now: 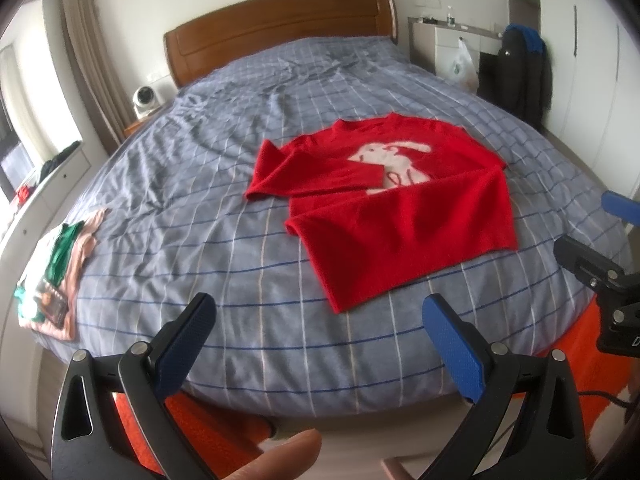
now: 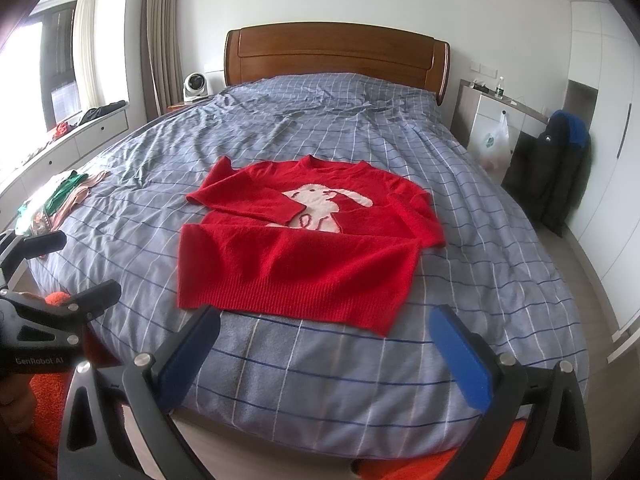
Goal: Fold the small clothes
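Observation:
A red sweater (image 1: 392,204) with a white rabbit on its front lies flat on the blue checked bed cover (image 1: 224,184). One sleeve is folded across the chest and the other lies across the body. It also shows in the right wrist view (image 2: 304,260). My left gripper (image 1: 320,320) is open and empty above the bed's near edge, short of the sweater's hem. My right gripper (image 2: 324,336) is open and empty just in front of the hem. The right gripper also shows at the right edge of the left wrist view (image 1: 592,264).
A pile of pink, green and white clothes (image 1: 56,272) lies at the bed's left edge, also in the right wrist view (image 2: 60,200). A wooden headboard (image 2: 336,52) stands at the far end. A dark jacket (image 2: 556,172) hangs by the right wall. An orange rug (image 2: 48,392) lies below.

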`<state>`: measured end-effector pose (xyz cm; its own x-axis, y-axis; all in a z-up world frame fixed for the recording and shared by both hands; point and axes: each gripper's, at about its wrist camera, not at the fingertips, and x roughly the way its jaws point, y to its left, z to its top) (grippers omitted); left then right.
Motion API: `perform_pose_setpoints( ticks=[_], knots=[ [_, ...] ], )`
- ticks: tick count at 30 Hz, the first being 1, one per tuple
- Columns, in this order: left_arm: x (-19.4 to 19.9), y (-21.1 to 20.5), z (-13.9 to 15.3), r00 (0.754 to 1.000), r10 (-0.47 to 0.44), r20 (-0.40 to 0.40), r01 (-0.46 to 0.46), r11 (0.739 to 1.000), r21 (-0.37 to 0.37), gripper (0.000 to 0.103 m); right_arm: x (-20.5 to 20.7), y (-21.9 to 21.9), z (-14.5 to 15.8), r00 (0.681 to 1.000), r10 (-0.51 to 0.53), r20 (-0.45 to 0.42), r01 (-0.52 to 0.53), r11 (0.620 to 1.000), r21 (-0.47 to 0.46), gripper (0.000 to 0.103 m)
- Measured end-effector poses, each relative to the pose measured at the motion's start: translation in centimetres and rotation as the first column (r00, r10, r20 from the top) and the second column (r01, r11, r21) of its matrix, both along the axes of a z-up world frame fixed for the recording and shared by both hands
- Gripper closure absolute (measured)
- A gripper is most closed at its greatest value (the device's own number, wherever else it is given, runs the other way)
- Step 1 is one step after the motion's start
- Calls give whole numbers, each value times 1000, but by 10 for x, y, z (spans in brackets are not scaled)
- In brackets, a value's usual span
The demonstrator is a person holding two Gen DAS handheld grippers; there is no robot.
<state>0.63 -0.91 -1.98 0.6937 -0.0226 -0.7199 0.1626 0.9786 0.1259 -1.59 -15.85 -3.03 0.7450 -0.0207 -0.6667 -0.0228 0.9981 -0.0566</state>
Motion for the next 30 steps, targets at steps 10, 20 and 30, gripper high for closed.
perform_pose_setpoints(
  ticks=[10,20,30],
  knots=[
    [5,1,-5,1000,5,-14,-5,1000,5,0,1,5,-6,1000,-9,-17,9,1000,-11,0],
    [5,0,-10,1000,3,-22,-3,1000,10,0,6,2,-13,999,-10,-38,10,1000,-7,0],
    [5,0,-13,1000,10,-24,-10,1000,14,0,6,0,-13,999,-11,-38,10,1000,-7,0]
  ],
)
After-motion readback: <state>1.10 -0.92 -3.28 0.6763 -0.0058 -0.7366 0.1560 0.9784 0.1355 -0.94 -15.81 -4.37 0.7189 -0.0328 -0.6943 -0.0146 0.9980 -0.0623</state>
